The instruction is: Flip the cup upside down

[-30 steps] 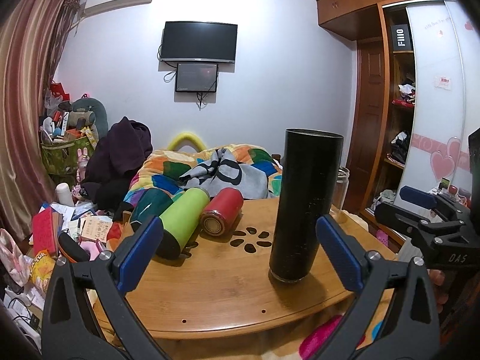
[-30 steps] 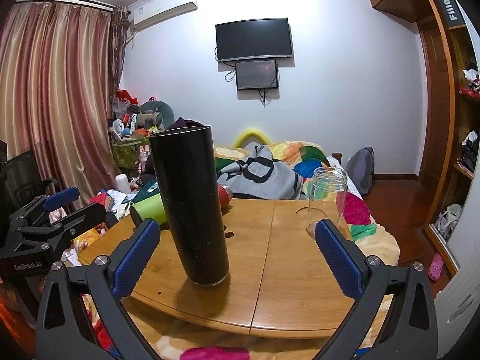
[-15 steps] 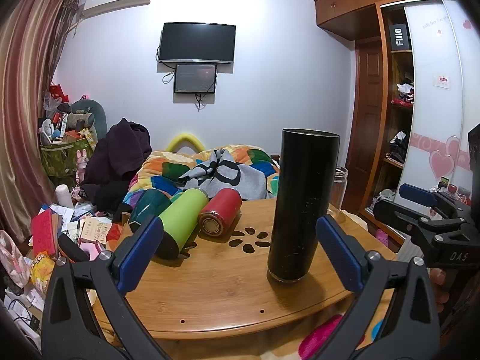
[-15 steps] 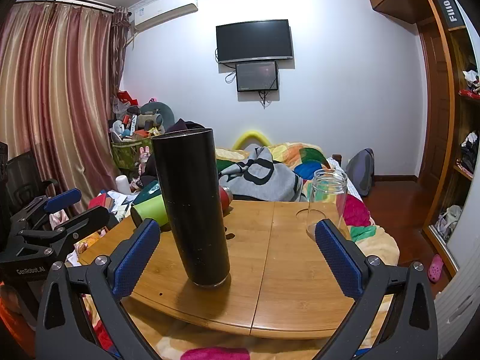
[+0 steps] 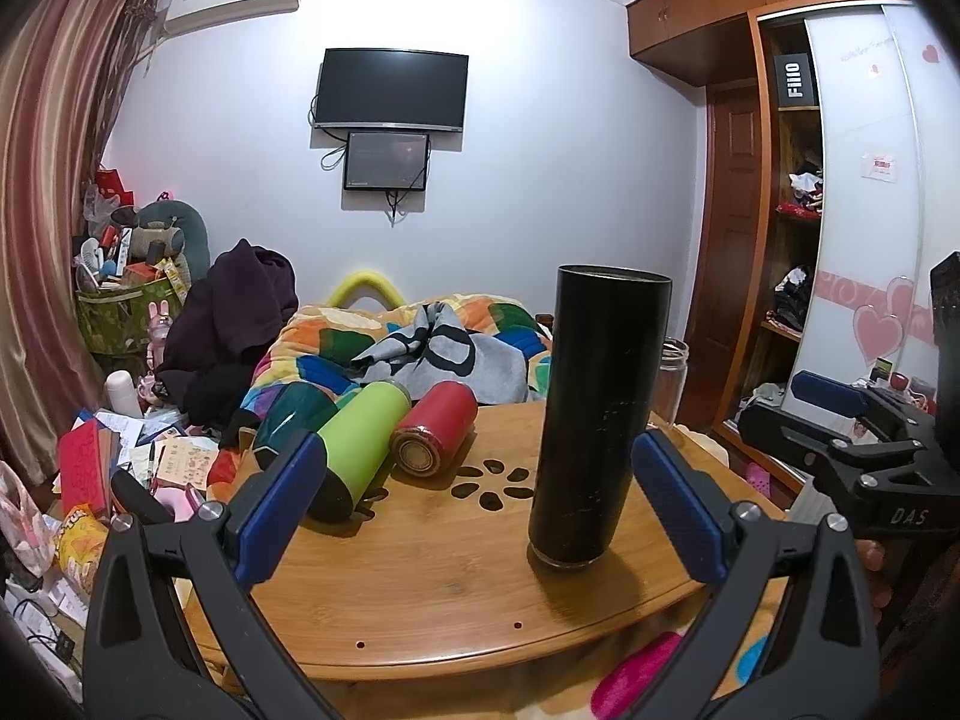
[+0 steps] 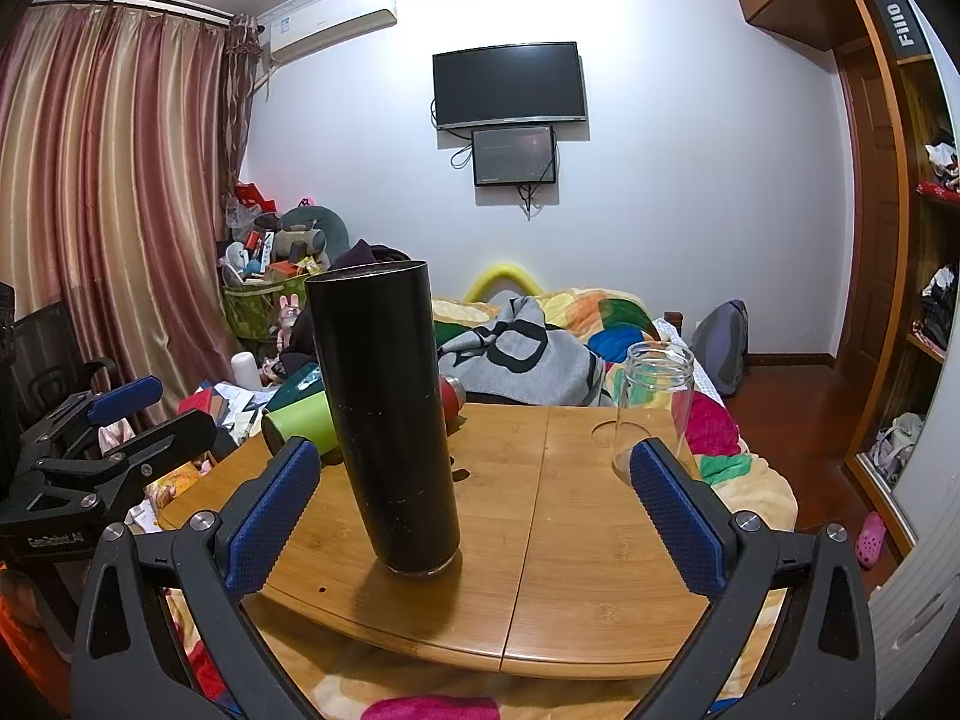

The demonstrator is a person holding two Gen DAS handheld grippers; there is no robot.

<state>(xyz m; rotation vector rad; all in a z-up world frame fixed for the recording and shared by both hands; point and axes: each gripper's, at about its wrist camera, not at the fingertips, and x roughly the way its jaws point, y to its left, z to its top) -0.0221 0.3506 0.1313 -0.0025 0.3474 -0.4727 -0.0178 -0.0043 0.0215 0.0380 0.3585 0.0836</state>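
A tall black cup (image 5: 594,420) stands upright, rim up, on the round wooden table (image 5: 420,600); it also shows in the right wrist view (image 6: 390,420). My left gripper (image 5: 480,504) is open and empty, short of the cup near the table's front edge, and shows from the side in the right wrist view (image 6: 120,414). My right gripper (image 6: 474,516) is open and empty, with the cup a little ahead between its fingers; it shows at the right of the left wrist view (image 5: 840,414).
A green bottle (image 5: 354,450), a red bottle (image 5: 432,432) and a teal bottle (image 5: 288,414) lie on their sides at the table's far left. A clear glass jar (image 6: 654,408) stands at the table's right. A cluttered bed (image 5: 420,342) lies behind.
Both gripper views have shifted only slightly. The cup has not moved and both grippers stay open.
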